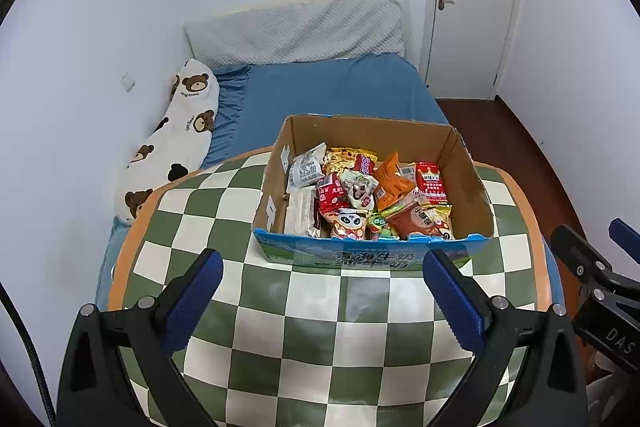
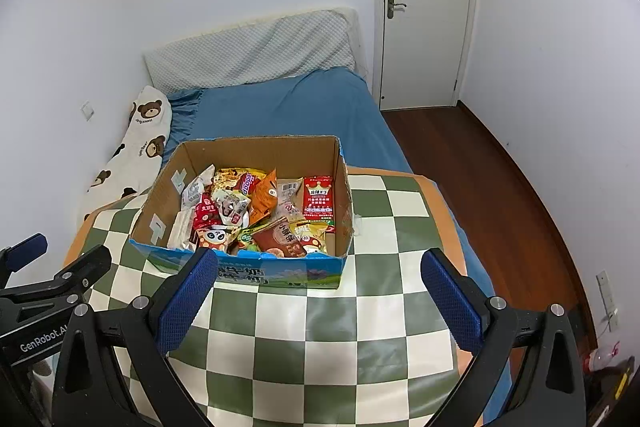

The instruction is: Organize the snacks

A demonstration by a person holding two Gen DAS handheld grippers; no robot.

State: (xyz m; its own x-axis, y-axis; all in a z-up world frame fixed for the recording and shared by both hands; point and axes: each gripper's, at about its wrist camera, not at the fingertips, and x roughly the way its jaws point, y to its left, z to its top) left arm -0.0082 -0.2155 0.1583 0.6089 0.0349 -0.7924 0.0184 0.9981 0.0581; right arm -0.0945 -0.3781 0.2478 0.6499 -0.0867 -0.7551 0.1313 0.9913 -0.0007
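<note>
Bedroom setting, checkered table [image 1: 320,327] low in frame, and the cardboard box [image 1: 468,171] of snacks [image 1: 360,195] sits dead centre. Left gripper [image 1: 322,291] and right gripper [image 2: 320,291] both hover agape, empty. Those crinkly packets overlap; a pinch could drag neighbours out.

A table [image 1: 208,359] with a green and white checked top stands against a blue bed [image 1: 320,91]. On its far part sits one cardboard box [image 1: 472,195] (open, full of snack packets [image 1: 360,195]).
</note>
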